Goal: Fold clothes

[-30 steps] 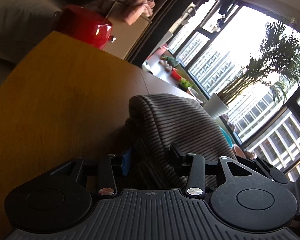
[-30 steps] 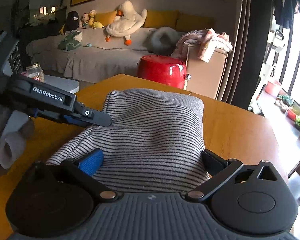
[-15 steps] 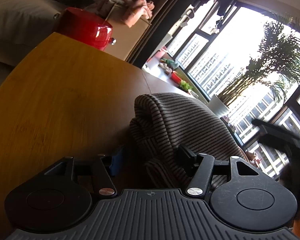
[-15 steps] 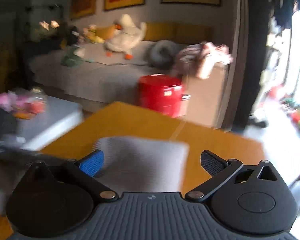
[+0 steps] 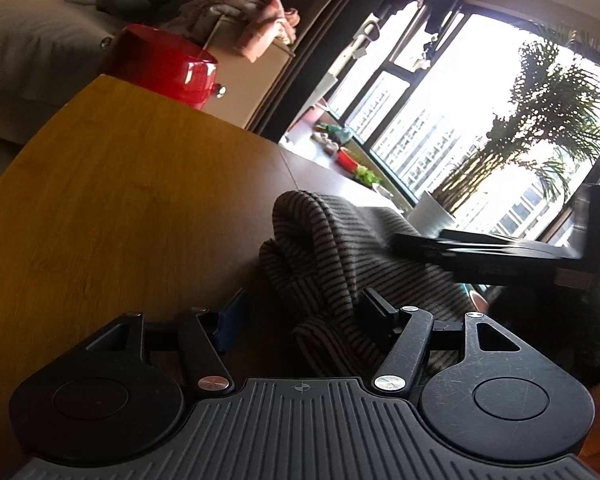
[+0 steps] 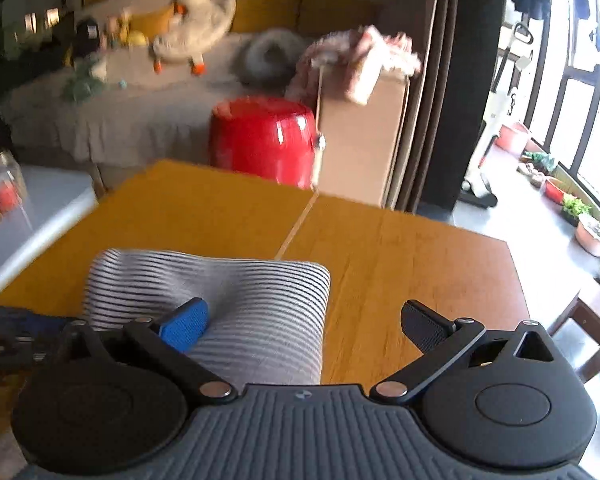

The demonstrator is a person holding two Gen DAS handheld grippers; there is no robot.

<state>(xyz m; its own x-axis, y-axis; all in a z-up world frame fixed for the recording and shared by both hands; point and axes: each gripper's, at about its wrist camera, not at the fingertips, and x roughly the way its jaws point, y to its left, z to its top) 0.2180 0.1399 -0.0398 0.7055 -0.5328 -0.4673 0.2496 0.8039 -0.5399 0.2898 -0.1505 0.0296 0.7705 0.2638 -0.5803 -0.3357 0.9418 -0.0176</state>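
A folded grey striped garment lies on the wooden table. In the left wrist view my left gripper sits low at the garment's near-left corner. Its jaws are opening. A fold of cloth lies between them, but the blue pad stands clear of it. In the right wrist view my right gripper is open above the striped garment, its blue pad over the cloth and its black pad over bare table. One of its dark fingers reaches in over the garment from the right.
Beyond the table's far edge stand a red round stool and a cardboard box draped with pink clothes. A sofa with soft toys lies behind them. Windows and a potted palm are on the right.
The left jaws have widened and let go of the garment's fold. The right gripper has lifted and drawn back off the cloth, and its finger has come into the left wrist view.
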